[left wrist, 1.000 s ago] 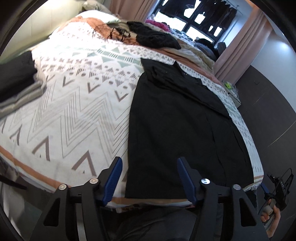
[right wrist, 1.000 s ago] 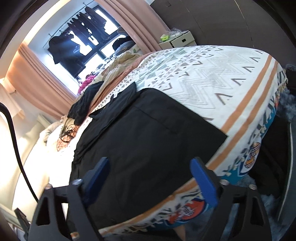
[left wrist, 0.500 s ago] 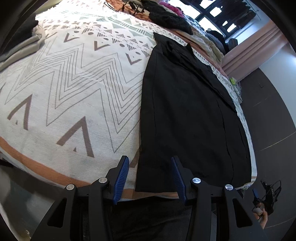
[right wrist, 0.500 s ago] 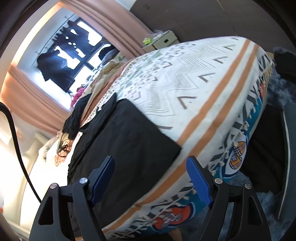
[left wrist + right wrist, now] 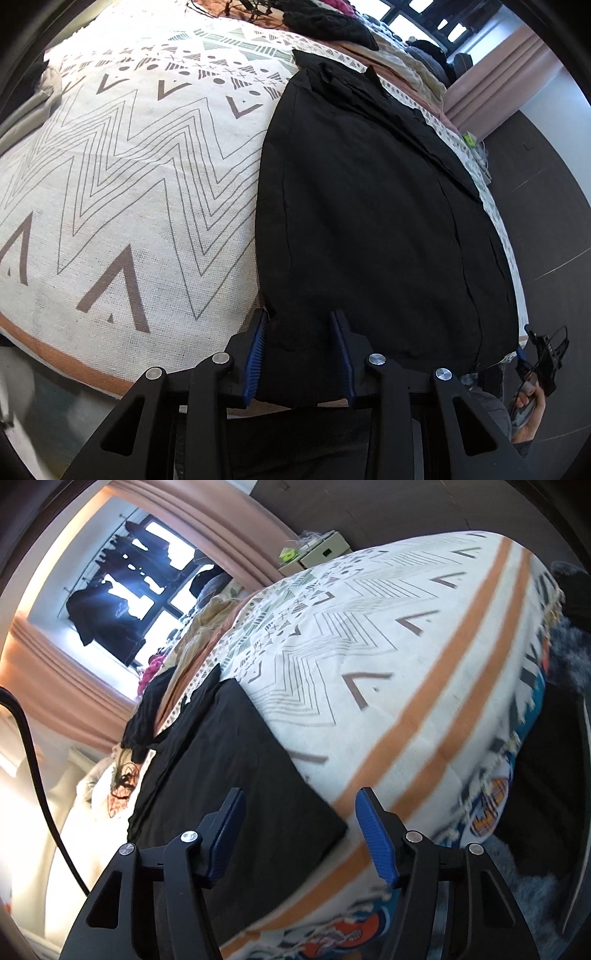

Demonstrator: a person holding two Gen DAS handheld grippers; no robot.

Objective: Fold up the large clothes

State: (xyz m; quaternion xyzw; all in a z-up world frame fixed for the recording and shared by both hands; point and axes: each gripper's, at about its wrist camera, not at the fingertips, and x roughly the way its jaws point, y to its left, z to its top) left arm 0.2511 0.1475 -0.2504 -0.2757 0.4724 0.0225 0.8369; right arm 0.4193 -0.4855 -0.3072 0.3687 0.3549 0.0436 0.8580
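1. Garment (image 5: 369,221), black, lies flat on the patterned bedspread (image 5: 129,166), reaching from 6 o'clock toward 12.
2. Left gripper (image 5: 301,354): jaws have just been closing, apart astride the garment's near-left corner; contact cannot be told.
3. Right gripper (image 5: 299,834): jaws have just been closing, apart, near-right corner between them, untouched.

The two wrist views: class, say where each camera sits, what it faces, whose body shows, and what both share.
Left wrist: behind the left tongs, looking down at the black garment's near-left corner between its fingers; a hand shows at lower right.
Right wrist: behind the right tongs, facing the garment's near-right corner; no body shows.
Shared: garment, patterned bedspread, window.
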